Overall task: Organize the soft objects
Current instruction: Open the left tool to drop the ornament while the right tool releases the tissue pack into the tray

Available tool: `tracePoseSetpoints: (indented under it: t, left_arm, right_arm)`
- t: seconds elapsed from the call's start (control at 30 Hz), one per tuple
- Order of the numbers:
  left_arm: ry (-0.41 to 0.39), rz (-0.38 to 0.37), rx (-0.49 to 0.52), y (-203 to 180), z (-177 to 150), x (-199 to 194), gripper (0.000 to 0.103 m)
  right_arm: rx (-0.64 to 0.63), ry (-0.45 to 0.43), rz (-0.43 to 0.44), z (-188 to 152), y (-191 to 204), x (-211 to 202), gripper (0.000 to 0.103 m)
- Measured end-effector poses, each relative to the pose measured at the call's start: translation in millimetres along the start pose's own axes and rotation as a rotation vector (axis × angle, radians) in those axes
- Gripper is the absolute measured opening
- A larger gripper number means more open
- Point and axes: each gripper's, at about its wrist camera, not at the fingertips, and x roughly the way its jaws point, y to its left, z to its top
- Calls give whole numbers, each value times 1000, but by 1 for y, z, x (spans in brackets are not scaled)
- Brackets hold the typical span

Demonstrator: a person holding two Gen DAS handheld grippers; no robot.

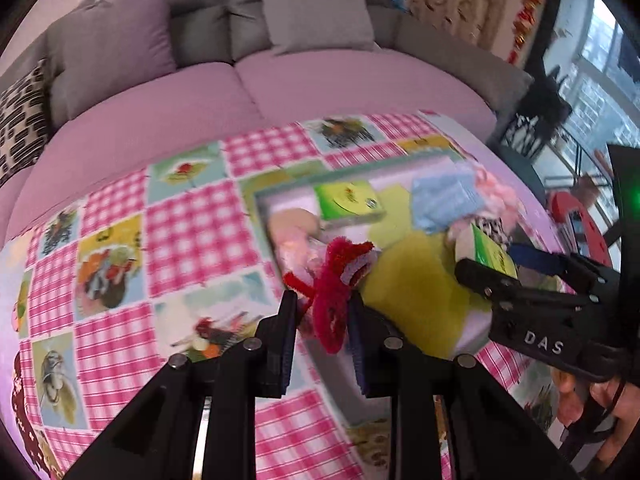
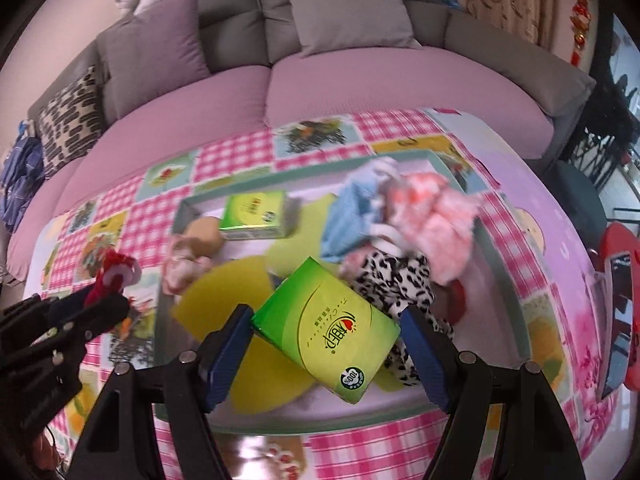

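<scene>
My left gripper (image 1: 322, 314) is shut on a red fuzzy pipe-cleaner toy (image 1: 336, 280) and holds it over the left edge of the tray (image 1: 260, 216). It shows in the right wrist view (image 2: 114, 276) too. My right gripper (image 2: 326, 338) is shut on a green tissue pack (image 2: 326, 326) above the tray (image 2: 188, 204). In the tray lie a second green tissue pack (image 2: 256, 216), yellow sponges (image 2: 224, 292), a blue cloth (image 2: 352, 208), a pink fluffy item (image 2: 436, 216), a black-and-white spotted cloth (image 2: 396, 284) and a small pink-beige plush (image 2: 192, 252).
The tray sits on a pink checked tablecloth (image 1: 188, 240). A sofa with pink seat covers (image 2: 360, 76) and grey cushions (image 2: 348, 8) stands behind. A red object (image 2: 620, 280) is at the right edge.
</scene>
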Motion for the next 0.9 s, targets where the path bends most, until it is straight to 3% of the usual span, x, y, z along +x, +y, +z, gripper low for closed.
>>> tracePoseSetpoints:
  t: [0.3,0.7,0.77,0.83,0.9]
  left_arm:
    - [101,3,42,-28,-5,26,25]
    - [158,10,68,-42,-10,48,26]
    - [158,11,66,-41,-9,45,30]
    - [148,8,61,-40,-8,41,48]
    - [137,14,58,-40,-8,35,48]
  right_arm:
    - [29,14,34,1,-18,12,78]
    - [42,18,63,5,-20,21,79]
    - [40,18,65,6,-19,20,79]
    - [38,16,70,6,-20,19,79]
    - [38,17,77,6,-20,19,79]
